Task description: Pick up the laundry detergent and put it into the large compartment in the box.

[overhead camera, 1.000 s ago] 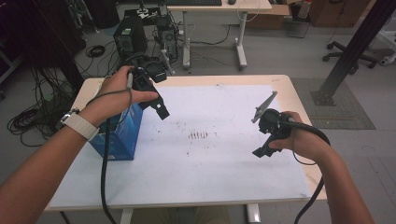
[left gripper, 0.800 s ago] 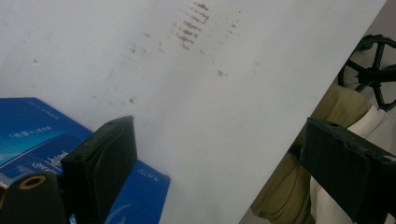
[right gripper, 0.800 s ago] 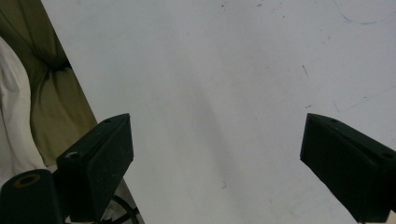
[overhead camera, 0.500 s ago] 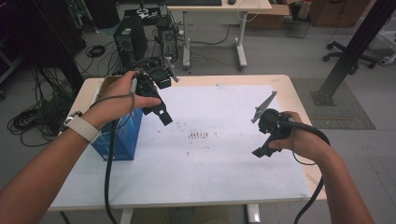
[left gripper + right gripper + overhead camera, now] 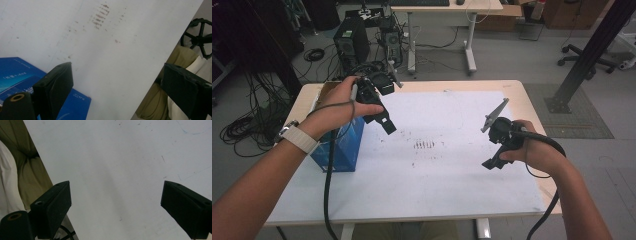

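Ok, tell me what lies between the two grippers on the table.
In the high view, between the left gripper and right gripper lies bare white sheet, marked by a patch of small dark smudges.

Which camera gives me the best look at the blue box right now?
The high view: it shows the whole blue box standing at the table's left edge, open at the top, below the left tongs. The left gripper view catches just a printed corner of it behind one jaw.

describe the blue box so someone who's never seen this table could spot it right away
Start at the white sheet covering the table top and go to its left edge. There, below the left gripper, stands the blue box, open at the top. It is the only coloured thing on the table.
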{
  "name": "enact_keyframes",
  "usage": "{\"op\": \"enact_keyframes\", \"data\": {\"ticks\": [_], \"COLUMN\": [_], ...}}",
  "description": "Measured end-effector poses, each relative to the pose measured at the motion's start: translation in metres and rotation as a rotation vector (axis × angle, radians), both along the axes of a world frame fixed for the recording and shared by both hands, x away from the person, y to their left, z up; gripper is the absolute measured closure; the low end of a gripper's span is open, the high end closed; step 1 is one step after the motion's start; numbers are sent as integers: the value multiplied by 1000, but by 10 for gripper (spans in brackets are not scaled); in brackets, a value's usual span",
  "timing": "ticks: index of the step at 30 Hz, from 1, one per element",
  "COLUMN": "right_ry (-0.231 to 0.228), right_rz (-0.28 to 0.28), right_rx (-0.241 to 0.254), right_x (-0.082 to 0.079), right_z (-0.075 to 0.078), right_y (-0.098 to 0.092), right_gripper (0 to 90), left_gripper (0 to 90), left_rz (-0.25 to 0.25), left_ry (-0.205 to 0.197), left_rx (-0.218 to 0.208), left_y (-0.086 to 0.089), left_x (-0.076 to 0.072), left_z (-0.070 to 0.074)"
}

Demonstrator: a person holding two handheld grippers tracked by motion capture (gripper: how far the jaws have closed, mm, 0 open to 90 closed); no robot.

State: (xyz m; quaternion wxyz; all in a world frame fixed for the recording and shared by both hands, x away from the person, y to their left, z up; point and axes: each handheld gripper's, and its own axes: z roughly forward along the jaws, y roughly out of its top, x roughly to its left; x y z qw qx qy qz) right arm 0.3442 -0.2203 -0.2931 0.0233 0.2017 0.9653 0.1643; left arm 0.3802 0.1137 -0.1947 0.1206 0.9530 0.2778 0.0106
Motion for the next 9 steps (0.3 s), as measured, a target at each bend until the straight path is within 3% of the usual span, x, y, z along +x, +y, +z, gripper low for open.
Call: {"op": "enact_keyframes", "data": {"ticks": [9], "right_ry": [-5], "right_rz": [1], "right_rx": [3], "right_x": [-1], "right_z": [2], "right_y": [0], "right_gripper": [97], "left_gripper": [112], "left_rz": [3], "left_ry": [-3], "left_rx": [-7], "left_y": [1], "left_x": [-1], "left_z": [1]}}
